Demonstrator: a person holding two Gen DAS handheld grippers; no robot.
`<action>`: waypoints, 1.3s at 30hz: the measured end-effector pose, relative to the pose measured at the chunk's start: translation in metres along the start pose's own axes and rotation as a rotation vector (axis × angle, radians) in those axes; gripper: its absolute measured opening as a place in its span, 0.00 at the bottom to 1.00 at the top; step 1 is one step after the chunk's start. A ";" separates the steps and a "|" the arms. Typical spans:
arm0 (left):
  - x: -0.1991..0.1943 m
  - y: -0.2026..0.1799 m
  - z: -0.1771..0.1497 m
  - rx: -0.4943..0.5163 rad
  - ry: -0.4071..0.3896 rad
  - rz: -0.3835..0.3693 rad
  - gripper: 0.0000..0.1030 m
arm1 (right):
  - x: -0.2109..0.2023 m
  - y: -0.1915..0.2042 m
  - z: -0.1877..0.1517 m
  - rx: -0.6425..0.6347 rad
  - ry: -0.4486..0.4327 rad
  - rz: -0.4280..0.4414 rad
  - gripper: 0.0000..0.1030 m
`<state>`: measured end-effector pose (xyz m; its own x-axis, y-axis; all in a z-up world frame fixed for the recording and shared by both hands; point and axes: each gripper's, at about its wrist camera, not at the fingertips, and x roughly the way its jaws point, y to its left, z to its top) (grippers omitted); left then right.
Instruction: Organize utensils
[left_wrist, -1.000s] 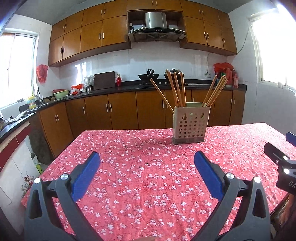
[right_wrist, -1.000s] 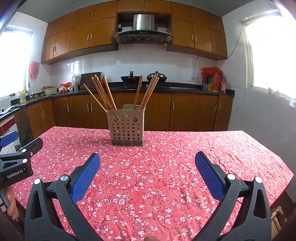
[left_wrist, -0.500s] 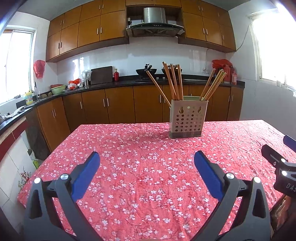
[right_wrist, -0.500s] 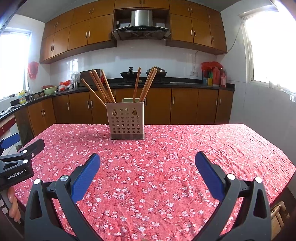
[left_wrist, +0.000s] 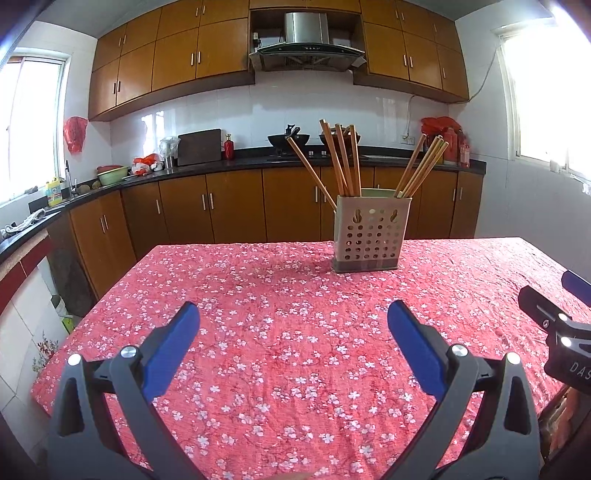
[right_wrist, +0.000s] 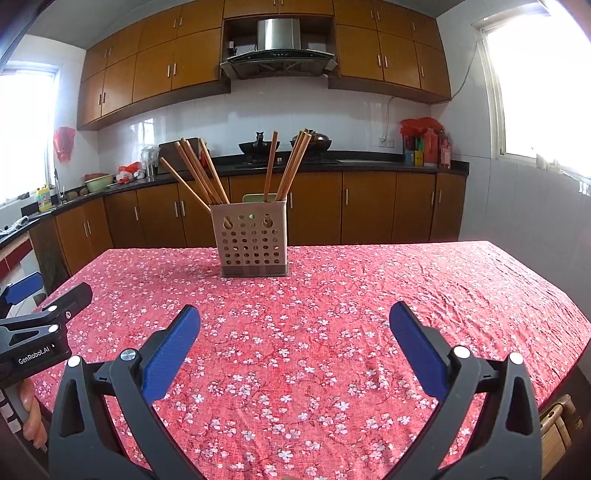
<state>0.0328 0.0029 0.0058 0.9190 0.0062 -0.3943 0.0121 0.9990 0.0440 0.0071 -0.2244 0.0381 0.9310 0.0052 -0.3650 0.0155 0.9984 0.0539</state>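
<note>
The left gripper (left_wrist: 293, 325) is held level and pointed forward, its two blue-padded fingers (left_wrist: 171, 349) spread wide with nothing between them. The right gripper (right_wrist: 294, 326) is in the same pose beside it, jaws wide apart and empty. At the lower left edge of the right wrist view, a person's fingertips (right_wrist: 31, 413) wrap the left gripper's handle.

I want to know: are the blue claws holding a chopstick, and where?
Nothing: left gripper and right gripper are both open and empty. The chopsticks stand in the holder.

Wooden cabinets (left_wrist: 221, 218) (bright windows (right_wrist: 546, 85)).
</note>
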 end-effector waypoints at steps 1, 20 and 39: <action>0.000 0.000 0.000 0.000 0.000 0.001 0.96 | 0.000 0.000 0.000 0.001 0.000 0.001 0.98; 0.002 -0.001 -0.001 0.007 0.001 -0.012 0.96 | 0.002 -0.002 -0.001 0.009 0.010 0.008 0.98; 0.002 -0.001 -0.002 0.005 0.004 -0.015 0.96 | 0.003 -0.003 -0.001 0.013 0.011 0.009 0.98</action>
<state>0.0336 0.0019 0.0035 0.9172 -0.0091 -0.3982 0.0283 0.9987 0.0425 0.0100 -0.2272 0.0359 0.9269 0.0152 -0.3751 0.0117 0.9975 0.0691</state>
